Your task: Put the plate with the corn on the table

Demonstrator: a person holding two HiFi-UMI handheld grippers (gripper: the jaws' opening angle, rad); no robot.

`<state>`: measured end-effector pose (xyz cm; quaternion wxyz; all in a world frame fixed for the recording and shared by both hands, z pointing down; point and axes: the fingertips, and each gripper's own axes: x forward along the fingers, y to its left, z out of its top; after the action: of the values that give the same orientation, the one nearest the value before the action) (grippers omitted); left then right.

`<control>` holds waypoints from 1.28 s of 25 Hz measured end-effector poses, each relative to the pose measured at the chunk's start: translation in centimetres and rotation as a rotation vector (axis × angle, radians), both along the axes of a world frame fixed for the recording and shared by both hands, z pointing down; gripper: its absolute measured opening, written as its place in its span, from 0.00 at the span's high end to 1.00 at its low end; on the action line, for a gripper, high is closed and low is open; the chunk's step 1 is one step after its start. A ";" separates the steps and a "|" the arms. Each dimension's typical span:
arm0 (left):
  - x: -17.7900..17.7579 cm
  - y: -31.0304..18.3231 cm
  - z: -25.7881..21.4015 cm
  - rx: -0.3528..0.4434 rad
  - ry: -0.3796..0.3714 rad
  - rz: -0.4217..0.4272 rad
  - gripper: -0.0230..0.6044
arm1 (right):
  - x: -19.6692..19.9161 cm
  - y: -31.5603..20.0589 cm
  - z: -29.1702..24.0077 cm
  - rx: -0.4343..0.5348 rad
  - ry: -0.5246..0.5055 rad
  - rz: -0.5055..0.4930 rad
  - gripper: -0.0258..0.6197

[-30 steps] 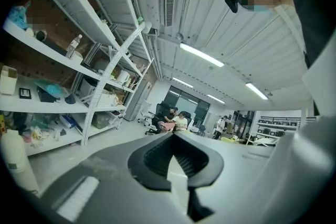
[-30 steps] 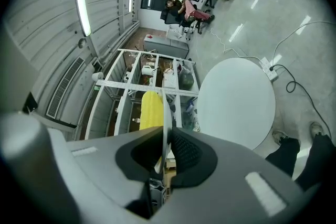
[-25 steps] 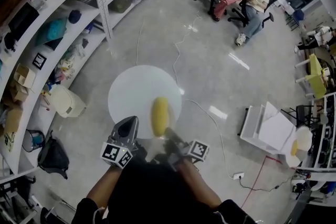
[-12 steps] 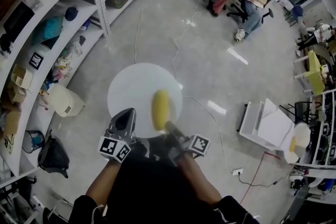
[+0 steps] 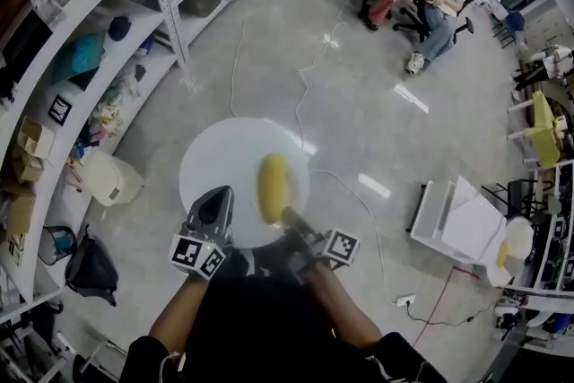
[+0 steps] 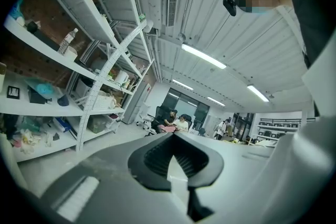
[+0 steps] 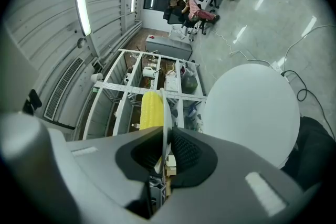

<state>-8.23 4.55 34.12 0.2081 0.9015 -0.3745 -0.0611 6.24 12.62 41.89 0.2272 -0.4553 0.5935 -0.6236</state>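
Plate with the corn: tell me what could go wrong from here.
The corn lies loose on the plate; any tilt could roll it off. Both the left claw and right claw pinch only the thin near rim, so the plate might sag or slip. The table lies below the plate; releasing now would likely drop it.

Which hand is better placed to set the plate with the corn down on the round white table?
Right. The right gripper is clamped on the rim of the plate, with the corn lying on it, above the table. The left gripper has no plate between its fingers.
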 end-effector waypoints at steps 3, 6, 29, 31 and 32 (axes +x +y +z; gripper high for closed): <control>0.9 -1.0 0.6 -0.009 -0.004 -0.007 0.95 | 0.8 -1.3 0.4 0.004 -0.008 -0.008 0.89; 1.4 -1.8 0.9 -0.005 -0.004 -0.019 0.95 | 1.7 -2.4 1.1 0.011 0.016 -0.031 0.89; 3.8 -9.0 7.0 -0.063 -0.048 -0.067 0.95 | 3.2 -10.8 6.1 0.049 -0.044 -0.094 0.89; 3.8 -9.7 7.8 -0.071 -0.051 -0.071 0.95 | 3.0 -11.7 6.4 0.060 -0.048 -0.099 0.89; 3.8 -10.0 8.2 -0.074 -0.053 -0.072 0.95 | 2.9 -12.0 6.7 0.062 -0.050 -0.100 0.89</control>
<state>-4.38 -5.45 42.34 0.2291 0.8805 -0.4139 -0.0305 9.17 0.58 48.58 0.2244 -0.4020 0.6288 -0.6267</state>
